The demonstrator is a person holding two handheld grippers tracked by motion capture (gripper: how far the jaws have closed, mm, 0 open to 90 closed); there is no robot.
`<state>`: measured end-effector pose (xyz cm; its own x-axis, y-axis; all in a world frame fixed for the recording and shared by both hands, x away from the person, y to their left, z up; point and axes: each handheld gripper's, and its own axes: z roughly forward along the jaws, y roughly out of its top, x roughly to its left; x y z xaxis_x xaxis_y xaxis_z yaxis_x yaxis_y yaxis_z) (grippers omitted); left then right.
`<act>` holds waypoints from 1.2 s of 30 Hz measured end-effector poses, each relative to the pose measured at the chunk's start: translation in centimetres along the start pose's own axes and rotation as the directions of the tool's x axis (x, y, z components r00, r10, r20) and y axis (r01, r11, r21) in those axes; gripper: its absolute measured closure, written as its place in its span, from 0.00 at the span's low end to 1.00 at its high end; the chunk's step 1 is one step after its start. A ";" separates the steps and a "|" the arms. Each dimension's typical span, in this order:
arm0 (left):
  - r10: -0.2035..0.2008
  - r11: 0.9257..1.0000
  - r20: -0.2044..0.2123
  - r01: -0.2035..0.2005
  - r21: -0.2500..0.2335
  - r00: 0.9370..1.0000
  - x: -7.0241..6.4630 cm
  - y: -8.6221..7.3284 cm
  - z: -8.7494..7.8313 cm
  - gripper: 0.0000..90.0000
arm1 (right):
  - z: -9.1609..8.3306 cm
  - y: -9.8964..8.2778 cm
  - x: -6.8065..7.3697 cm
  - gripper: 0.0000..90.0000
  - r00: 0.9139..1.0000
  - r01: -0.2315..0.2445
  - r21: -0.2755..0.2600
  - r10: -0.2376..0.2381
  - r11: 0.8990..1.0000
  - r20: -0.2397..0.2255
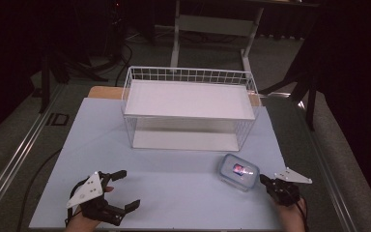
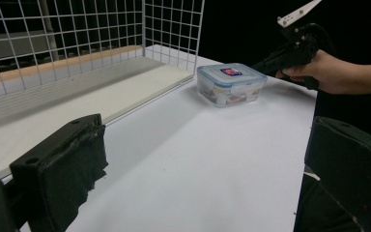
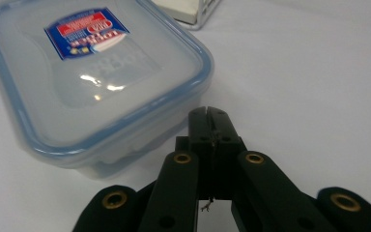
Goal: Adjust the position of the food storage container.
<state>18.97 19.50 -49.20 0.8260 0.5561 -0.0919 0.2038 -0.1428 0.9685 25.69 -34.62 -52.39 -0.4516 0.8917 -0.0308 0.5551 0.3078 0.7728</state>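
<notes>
Looking early: right gripper (image 3: 207,112) pressed together, empty, right beside the plastic box (image 1: 238,170), which sits outside the wire basket (image 1: 189,77); left gripper (image 1: 123,189) spread.

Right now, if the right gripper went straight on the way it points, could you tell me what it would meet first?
Most likely the plastic box: the shut right gripper points at its near corner, just short of the side wall.
</notes>
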 end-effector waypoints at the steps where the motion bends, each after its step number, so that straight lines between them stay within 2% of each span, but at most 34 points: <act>1: 0.000 1.000 0.001 0.000 0.001 1.000 0.0 0.0 0.0 0.02 | 0.1 0.1 -0.1 1.00 1.000 -0.005 -0.004 0.005 1.000 -0.005; 3: 0.000 1.000 0.000 0.000 0.005 1.000 0.0 0.0 0.0 0.02 | 0.2 0.2 -0.1 1.00 1.000 -0.002 0.002 0.002 1.000 0.000; 4: 0.001 1.000 0.002 -0.001 0.008 1.000 0.0 0.0 0.1 0.02 | 0.6 0.5 -0.1 1.00 1.000 0.015 0.015 -0.015 1.000 0.005; 9: 0.006 1.000 0.009 -0.006 0.011 1.000 -0.2 0.0 0.2 0.02 | 1.5 1.0 0.1 1.00 1.000 -0.013 0.028 0.014 1.000 -0.014; 16: 0.006 1.000 0.012 -0.006 0.012 1.000 -0.2 -0.1 0.2 0.02 | 2.7 2.1 0.3 1.00 0.999 -0.022 0.036 0.023 0.999 -0.035; 18: 0.010 1.000 0.012 -0.010 0.013 1.000 -0.2 -0.1 0.2 0.02 | 2.9 2.3 0.4 1.00 0.999 -0.012 0.036 0.013 0.999 -0.034; 19: 0.016 1.000 0.011 -0.016 0.012 1.000 -0.2 -0.1 0.3 0.02 | 3.3 2.7 0.6 1.00 0.999 -0.018 0.036 0.019 0.999 -0.043; 25: 0.013 1.000 0.008 -0.013 0.007 1.000 -0.1 -0.2 0.2 0.02 | 4.5 3.8 1.7 1.00 0.999 0.031 0.043 -0.029 0.999 -0.040; 33: 0.013 1.000 0.011 -0.013 0.005 1.000 -0.2 -0.2 0.3 0.02 | 6.0 4.8 3.7 1.00 0.994 0.064 0.031 -0.061 0.997 -0.096; 36: 0.010 1.000 0.016 -0.010 0.009 1.000 -0.2 -0.3 0.3 0.02 | 6.8 5.5 5.0 1.00 0.989 0.080 0.021 -0.076 0.997 -0.129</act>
<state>18.94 19.16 -49.55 0.8364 0.5413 -0.0856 0.2000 -0.1560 0.9673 31.21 -26.19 -52.64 -0.5792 0.8152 -0.0073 0.5317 0.3846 0.7546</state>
